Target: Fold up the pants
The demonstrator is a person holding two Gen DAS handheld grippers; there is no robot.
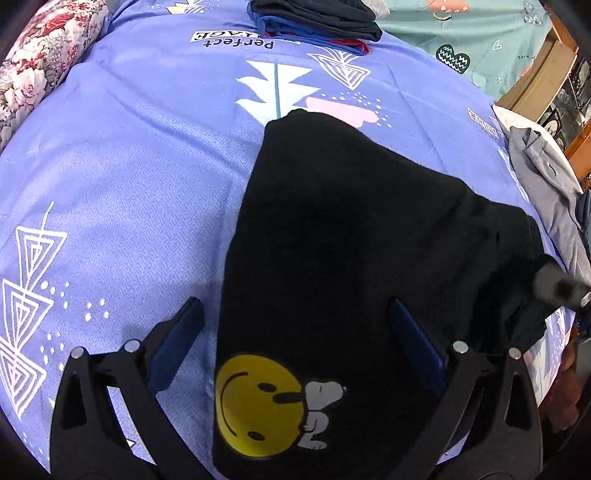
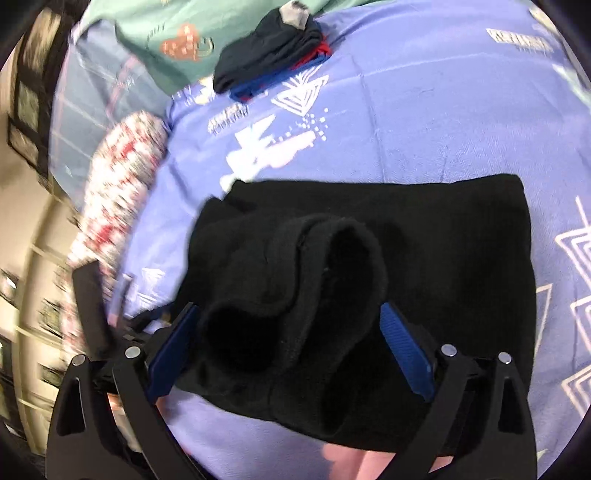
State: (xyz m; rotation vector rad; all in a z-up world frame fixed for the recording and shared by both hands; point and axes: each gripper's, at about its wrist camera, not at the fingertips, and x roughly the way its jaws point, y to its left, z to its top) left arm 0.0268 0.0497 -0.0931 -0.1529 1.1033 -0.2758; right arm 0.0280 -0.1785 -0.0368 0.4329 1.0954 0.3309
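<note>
Black pants (image 1: 351, 229), folded, lay flat on the purple patterned bedsheet (image 1: 129, 166), smiley print (image 1: 255, 402) uppermost. Left tongs (image 1: 295, 350) stood wide over the printed end, holding nothing. Right tongs (image 2: 288, 354) stood wide, straddling the bunched cuffs (image 2: 295, 266). Folded dark garments (image 1: 317, 22) were stacked well apart.

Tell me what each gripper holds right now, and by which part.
Nothing is held. The left gripper and the right gripper both stand open over the black pants, pads clear of the cloth.
</note>
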